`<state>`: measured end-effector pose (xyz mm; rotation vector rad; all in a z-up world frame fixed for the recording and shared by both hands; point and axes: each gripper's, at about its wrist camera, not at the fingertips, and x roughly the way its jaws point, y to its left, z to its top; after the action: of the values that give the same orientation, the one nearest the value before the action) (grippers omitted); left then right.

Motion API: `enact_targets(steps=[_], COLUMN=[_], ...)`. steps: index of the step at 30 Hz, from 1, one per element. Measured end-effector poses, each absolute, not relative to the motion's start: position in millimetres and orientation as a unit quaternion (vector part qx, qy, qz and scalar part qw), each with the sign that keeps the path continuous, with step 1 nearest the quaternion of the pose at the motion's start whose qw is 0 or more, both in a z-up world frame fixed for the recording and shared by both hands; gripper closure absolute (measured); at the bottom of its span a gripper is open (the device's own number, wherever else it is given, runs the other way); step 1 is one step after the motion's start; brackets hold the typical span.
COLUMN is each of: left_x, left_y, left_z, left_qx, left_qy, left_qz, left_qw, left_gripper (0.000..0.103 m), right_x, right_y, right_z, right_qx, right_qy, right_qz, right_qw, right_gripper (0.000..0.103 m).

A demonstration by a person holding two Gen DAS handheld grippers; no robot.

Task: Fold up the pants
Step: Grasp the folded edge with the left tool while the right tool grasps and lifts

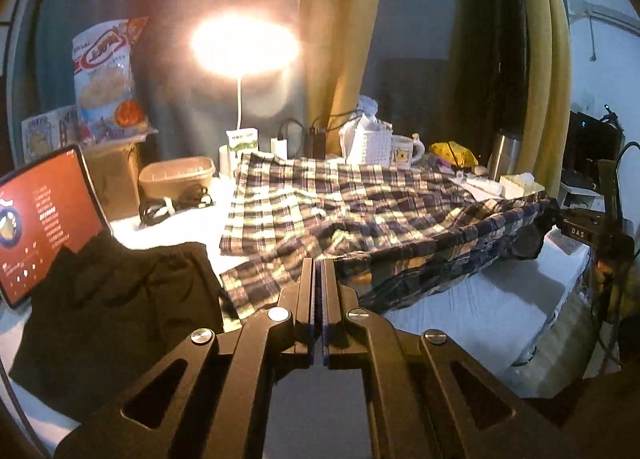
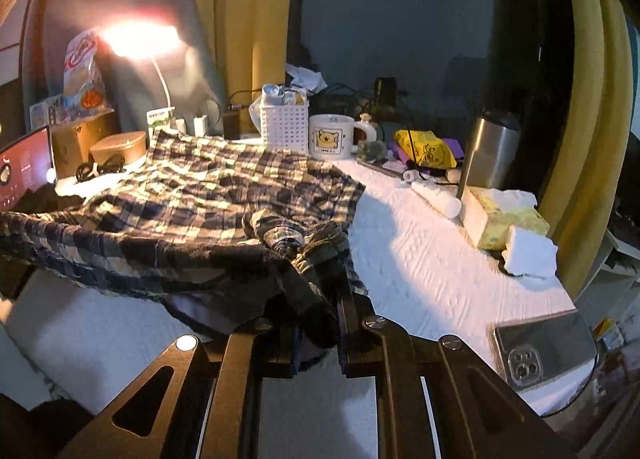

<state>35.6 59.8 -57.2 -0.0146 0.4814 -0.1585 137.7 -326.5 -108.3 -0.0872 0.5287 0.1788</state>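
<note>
Plaid pants (image 1: 340, 199) lie spread over the white table (image 1: 480, 307), with their near edge raised off it. My left gripper (image 1: 319, 265) is shut, and that raised edge of the cloth runs into its fingertips. The edge stretches rightward to my right gripper (image 1: 560, 221), which holds the other end up. In the right wrist view a bunched fold of the plaid pants (image 2: 200, 195) is pinched between the fingers of the right gripper (image 2: 316, 287), and the cloth hides the fingertips. The far part of the pants rests flat on the table (image 2: 420, 259).
A black garment (image 1: 120, 291) and a lit tablet (image 1: 44, 219) sit at the left. A lamp (image 1: 244, 43), white basket (image 2: 284, 125), mug (image 2: 332, 137) and steel tumbler (image 2: 488, 151) line the back. A tissue pack (image 2: 504, 219) and a phone (image 2: 544, 347) lie at the right.
</note>
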Motion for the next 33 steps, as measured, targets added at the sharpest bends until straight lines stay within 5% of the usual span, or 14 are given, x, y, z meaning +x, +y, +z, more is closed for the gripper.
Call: enact_targets(steps=[33], left_x=[182.7], left_y=[63.8], left_z=[18.4], left_qx=[0.04], left_qy=[0.163], left_qz=[-0.071], left_qw=[0.983], left_gripper=[0.103], right_x=[265.2], right_y=[-333.4], right_z=[-42.3], right_qx=[-0.014], right_qy=[0.237], right_qz=[0.115], right_qw=[0.964], right_gripper=[0.09])
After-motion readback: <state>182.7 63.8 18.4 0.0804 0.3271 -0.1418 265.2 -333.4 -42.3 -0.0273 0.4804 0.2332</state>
